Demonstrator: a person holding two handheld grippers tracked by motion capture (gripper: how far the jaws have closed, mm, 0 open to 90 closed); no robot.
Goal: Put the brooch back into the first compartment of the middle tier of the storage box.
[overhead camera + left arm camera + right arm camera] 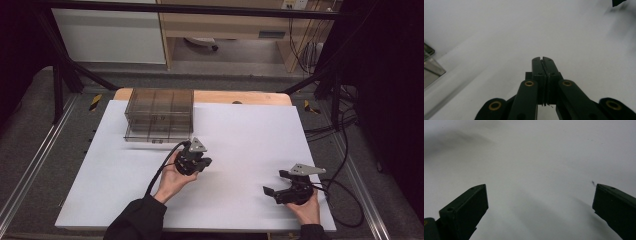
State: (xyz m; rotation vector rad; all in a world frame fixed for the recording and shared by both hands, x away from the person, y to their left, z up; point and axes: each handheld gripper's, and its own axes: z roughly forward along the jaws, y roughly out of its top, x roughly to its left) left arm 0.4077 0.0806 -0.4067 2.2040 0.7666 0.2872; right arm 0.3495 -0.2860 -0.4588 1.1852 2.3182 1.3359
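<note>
The right tool [276, 183] sits nearest, at the near right of the white counter [240, 200], held low in the person's right hand [306, 209] with its 2 jaws standing wide apart and nothing between them. In the right gripper view those jaws frame bare white surface.

Farther in, toward the middle, the left tool [199, 162] is carried in the left hand [173, 181] with its jaws pressed together and empty; the left gripper view shows the 2 black pads [548, 67] meeting flat along 1 seam.

Farthest back, at the far left of the counter, stands the smoky clear drawer box [160, 115], which looks to be the thing the left tool is nearest to, just ahead of it and not touching.

To do this step well, I would part the left jaws before the tool reaches the box, approach level with the lower drawer's front, and keep the right tool ready to steady the box so it does not slide on the smooth sheet.

The high view gives the whole layout and the gap between tool and box. The left gripper view catches a corner of the box [431, 67] at its left edge, and confirms the closed seam that the high view leaves hard to read.
</note>
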